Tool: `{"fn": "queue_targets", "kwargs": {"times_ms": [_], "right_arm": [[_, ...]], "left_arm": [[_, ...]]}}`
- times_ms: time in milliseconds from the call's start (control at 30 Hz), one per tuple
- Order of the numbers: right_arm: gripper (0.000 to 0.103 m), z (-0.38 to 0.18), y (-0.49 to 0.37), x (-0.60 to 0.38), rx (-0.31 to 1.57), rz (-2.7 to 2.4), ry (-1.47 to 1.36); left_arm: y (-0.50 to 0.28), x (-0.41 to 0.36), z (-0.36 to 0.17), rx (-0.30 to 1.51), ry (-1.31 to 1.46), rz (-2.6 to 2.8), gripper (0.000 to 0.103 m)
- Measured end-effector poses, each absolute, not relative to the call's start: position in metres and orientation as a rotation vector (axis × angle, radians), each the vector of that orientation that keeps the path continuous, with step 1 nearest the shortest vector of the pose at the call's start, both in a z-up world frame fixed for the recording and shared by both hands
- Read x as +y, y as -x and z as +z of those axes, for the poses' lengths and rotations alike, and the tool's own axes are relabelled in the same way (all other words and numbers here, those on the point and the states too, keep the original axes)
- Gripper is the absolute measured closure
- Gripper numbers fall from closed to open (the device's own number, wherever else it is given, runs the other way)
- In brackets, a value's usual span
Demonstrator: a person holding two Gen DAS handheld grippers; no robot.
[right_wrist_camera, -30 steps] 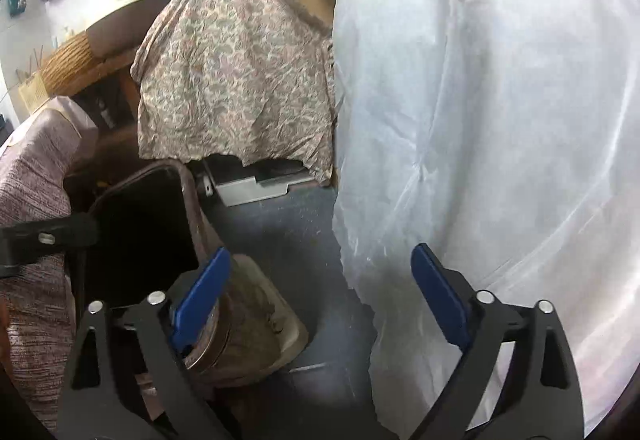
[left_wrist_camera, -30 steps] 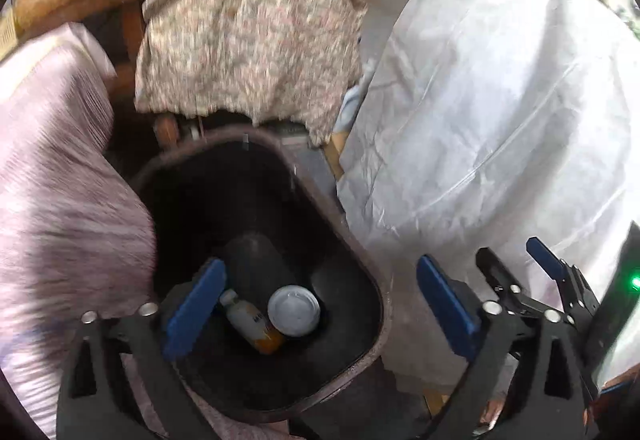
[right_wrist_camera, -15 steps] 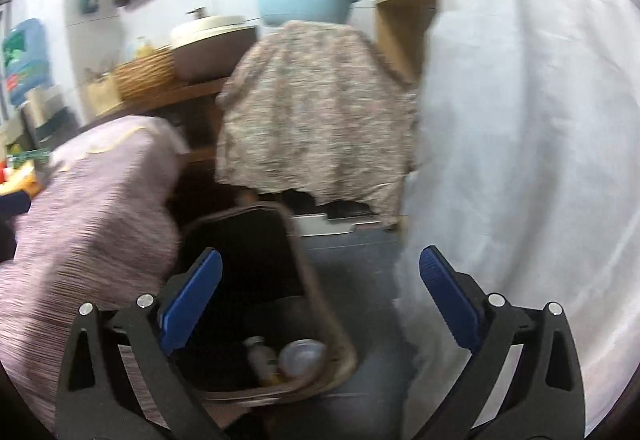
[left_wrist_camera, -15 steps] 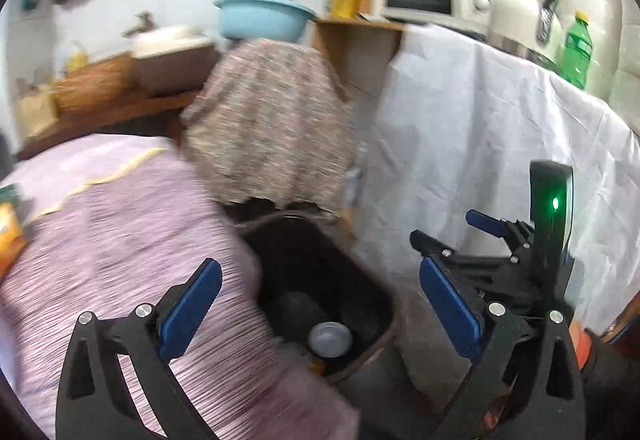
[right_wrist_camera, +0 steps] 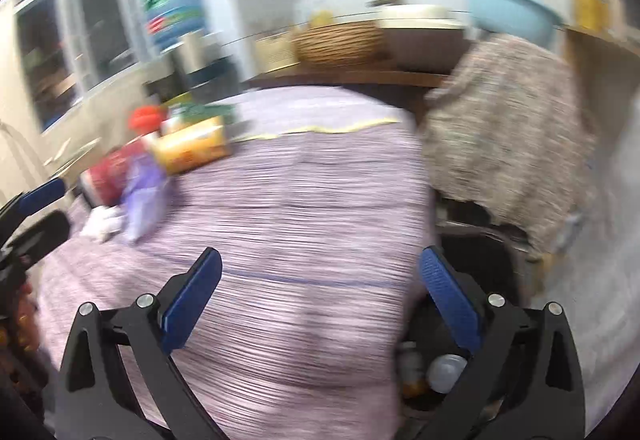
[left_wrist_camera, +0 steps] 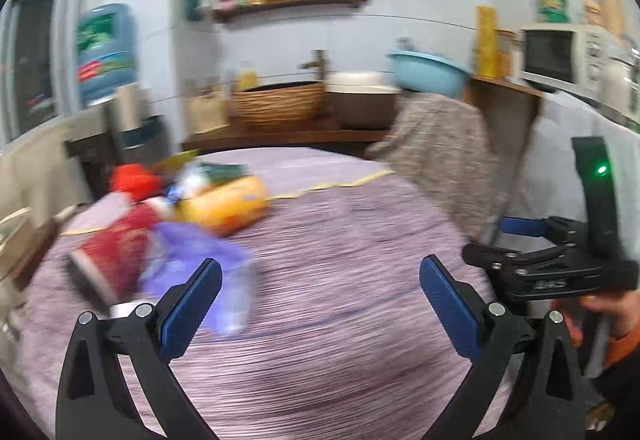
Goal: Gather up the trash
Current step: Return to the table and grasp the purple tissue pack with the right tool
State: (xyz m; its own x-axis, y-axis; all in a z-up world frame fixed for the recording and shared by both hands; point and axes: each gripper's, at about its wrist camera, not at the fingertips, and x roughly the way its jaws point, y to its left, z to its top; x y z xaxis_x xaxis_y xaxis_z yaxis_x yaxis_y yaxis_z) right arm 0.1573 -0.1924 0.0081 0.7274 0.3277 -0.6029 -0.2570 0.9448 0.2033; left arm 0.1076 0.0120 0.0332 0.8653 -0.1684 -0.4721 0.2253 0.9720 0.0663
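the table in its purple cloth carried blurred trash at its far left: a yellow pack, a red pack, a purple wrapper. the dark bin beside the table held a small bottle and a white lid. the left gripper and right gripper hung above the cloth, jaws wide and empty.
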Motion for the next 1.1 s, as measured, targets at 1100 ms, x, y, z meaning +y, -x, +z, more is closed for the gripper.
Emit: {"fn": "queue_targets", "kwargs": {"times_ms": [1100], "right_arm": [[0.041,-0.024,-0.265,0.076,0.977,0.64,0.073]], "left_arm": [[-0.097,0.168,0.003,0.654,-0.185,0.278,0.005]]}}
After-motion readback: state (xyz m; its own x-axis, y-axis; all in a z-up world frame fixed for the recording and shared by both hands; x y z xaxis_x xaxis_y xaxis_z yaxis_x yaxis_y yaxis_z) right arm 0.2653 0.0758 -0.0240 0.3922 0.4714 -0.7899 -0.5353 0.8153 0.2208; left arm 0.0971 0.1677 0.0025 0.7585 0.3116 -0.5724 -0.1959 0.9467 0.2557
